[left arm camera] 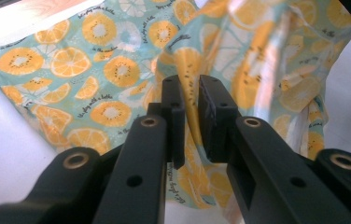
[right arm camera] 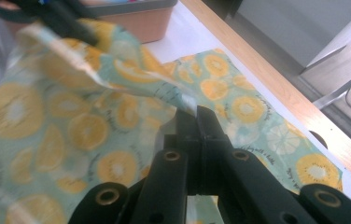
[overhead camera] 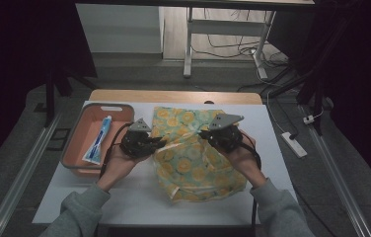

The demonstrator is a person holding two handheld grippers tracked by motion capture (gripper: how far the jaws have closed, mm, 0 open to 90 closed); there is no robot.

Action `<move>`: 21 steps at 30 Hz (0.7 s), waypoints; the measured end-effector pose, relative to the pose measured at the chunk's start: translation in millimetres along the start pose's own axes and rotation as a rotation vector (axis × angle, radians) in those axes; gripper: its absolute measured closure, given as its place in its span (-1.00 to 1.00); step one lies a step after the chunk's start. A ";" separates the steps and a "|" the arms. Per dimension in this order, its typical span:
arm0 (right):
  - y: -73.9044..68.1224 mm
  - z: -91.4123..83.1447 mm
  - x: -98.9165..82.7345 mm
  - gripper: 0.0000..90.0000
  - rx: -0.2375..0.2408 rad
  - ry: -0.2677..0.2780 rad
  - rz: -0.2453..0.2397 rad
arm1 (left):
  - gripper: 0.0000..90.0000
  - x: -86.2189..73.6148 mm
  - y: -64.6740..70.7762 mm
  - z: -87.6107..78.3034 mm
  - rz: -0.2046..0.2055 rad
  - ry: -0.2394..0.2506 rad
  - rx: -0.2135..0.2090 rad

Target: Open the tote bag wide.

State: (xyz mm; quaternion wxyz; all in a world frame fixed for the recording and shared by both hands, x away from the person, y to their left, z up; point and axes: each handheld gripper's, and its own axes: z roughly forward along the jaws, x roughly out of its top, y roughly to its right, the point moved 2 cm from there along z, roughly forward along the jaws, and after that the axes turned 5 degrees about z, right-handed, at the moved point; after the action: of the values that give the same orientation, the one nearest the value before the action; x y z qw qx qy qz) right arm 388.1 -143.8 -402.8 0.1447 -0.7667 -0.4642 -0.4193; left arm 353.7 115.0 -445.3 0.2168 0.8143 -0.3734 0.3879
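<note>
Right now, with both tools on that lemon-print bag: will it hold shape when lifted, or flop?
Likely floppy: the lemon-print bag folds and creases where the left tool and the right tool pinch it. Probably light, since a thin pinched fold carries the raised part. Its sheen suggests it may be slippery, so it could slide out of a loose pinch.

A cloth (overhead camera: 193,153) lies in the middle of the table (overhead camera: 139,197). A tray (overhead camera: 82,133) sits to its left, with a tube (overhead camera: 98,140) lying in it. The left tool (overhead camera: 156,143) is at the cloth's left edge, the right tool (overhead camera: 205,134) over its right half.
</note>
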 end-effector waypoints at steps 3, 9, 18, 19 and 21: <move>8.4 16.5 -3.9 0.82 0.029 -0.068 0.007 | 0.95 -1.0 -0.3 3.6 0.003 -0.023 -0.003; 6.8 25.9 -26.2 -0.22 -0.009 -0.122 0.008 | 0.96 -2.9 -1.8 6.9 -0.002 -0.037 -0.004; 10.1 36.0 -33.5 -0.44 -0.066 -0.120 -0.022 | 0.96 -2.0 -0.4 9.6 -0.003 -0.042 -0.021; 12.3 35.2 -30.2 -0.46 -0.076 -0.108 -0.029 | 0.96 -2.0 -0.4 9.6 -0.003 -0.042 -0.021; 15.2 35.6 -24.1 -0.51 -0.077 -0.104 -0.051 | 0.96 -2.1 -1.1 9.3 -0.004 -0.040 -0.026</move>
State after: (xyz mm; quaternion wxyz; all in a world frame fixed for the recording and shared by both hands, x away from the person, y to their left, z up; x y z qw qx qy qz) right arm 413.6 -144.3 -440.6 0.0798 -0.7804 -0.4740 -0.3999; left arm 358.1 110.6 -452.7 0.2208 0.8198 -0.3809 0.3661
